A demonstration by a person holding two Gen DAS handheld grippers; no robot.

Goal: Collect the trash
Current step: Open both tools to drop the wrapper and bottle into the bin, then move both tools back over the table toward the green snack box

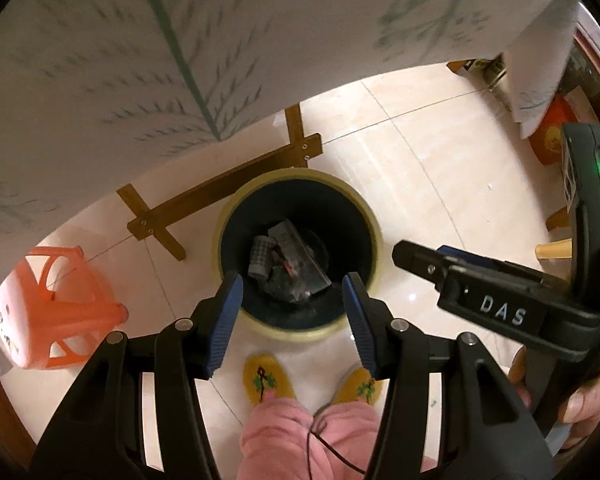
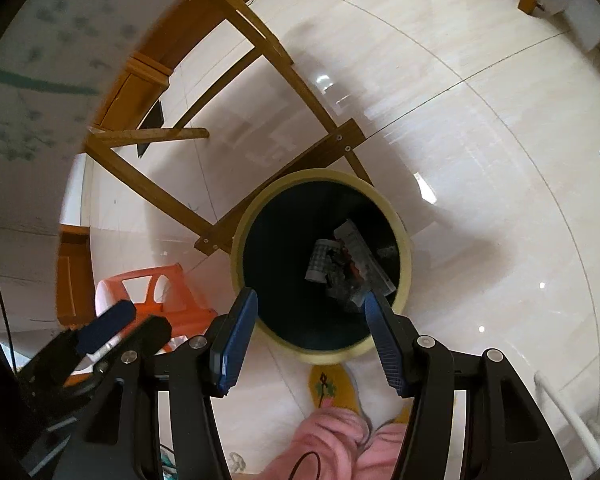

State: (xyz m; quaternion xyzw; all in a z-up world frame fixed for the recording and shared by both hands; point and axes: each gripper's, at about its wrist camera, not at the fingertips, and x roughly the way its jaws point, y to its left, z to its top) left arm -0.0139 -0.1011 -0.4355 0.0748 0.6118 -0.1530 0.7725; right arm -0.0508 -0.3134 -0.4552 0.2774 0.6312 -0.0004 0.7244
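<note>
- Your left tool [image 1: 292, 292] and right tool [image 2: 310, 312]: both spread, nothing between the pads.
- Trash [image 1: 286, 260] lies in the yellow-rimmed bin [image 1: 364, 204] on the floor [image 1: 420, 140], below both tools.

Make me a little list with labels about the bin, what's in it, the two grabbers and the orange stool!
bin: round trash bin with a pale yellow rim, dark inside, standing on the tiled floor
inside bin: crumpled wrappers at the bottom
left gripper: above the bin, jaws apart, nothing between them
right gripper: above the bin, jaws apart, nothing between them
orange stool: tipped on its side, left of the bin
person: yellow slippers just in front of the bin
</note>
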